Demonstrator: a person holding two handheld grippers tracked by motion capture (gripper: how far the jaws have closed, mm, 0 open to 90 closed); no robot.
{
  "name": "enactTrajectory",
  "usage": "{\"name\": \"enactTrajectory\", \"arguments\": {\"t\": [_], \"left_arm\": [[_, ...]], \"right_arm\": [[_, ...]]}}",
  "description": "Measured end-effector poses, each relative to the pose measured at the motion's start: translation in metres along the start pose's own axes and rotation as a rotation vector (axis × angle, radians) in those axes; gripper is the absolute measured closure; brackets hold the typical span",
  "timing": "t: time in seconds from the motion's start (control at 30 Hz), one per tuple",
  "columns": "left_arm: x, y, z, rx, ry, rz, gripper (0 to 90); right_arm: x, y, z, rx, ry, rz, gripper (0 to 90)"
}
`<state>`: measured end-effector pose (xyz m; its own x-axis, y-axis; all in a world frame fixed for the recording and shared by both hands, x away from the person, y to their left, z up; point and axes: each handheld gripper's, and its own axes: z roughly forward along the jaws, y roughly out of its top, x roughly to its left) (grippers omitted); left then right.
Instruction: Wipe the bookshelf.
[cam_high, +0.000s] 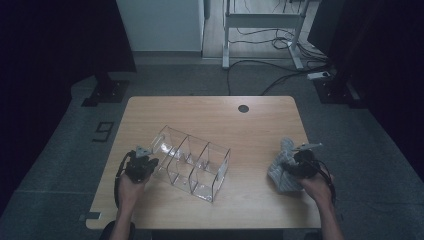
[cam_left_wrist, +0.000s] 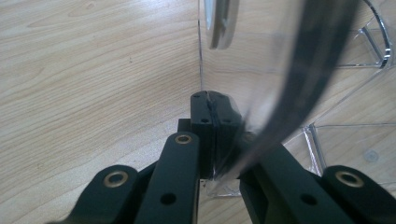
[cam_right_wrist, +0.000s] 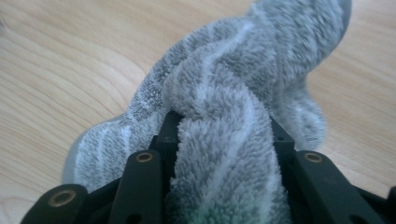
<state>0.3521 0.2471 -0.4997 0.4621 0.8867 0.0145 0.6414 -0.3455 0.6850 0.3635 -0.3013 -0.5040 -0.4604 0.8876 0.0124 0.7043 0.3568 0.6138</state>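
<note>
One clear acrylic organiser (cam_high: 192, 162) lies on the wooden surface (cam_high: 250, 130), left of centre, turned at an angle so that its long side runs from far-left to near-right. Dividers split it into compartments; about six can be made out from the high view, though the clear walls make an exact count hard. The left gripper (cam_high: 141, 165) sits at the organiser's near-left end. In the left gripper view its jaws are pressed together on a thin clear wall of the organiser (cam_left_wrist: 261, 93), the edge of the panel caught between the black pads.

One grey towel (cam_high: 285, 167) with pale stripes lies bunched on the right side of the surface, well apart from the organiser. The right gripper (cam_high: 302, 162) is on it. In the right gripper view a thick fold of the towel (cam_right_wrist: 224, 93) is pinched between the jaws, and the rest of the cloth spreads onto the surface beyond.

A round dark hole (cam_high: 243, 108) sits near the far edge of the surface.
</note>
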Motion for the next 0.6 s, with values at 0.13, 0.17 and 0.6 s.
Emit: {"name": "enactTrajectory", "arguments": {"t": [0.13,0.17,0.6], "left_arm": [[0.0,0.0,0.0,-0.001,-0.001,0.0,86.5],[0.0,0.0,0.0,-0.001,-0.001,0.001,86.4],[0.009,-0.005,-0.009,-0.048,-0.003,-0.042,60.0]], "right_arm": [[-0.001,-0.003,0.007,0.025,0.004,-0.012,55.6],[-0.001,-0.004,0.008,0.029,0.002,-0.012,54.2],[-0.004,0.003,-0.011,-0.046,0.037,-0.027,30.2]]}}
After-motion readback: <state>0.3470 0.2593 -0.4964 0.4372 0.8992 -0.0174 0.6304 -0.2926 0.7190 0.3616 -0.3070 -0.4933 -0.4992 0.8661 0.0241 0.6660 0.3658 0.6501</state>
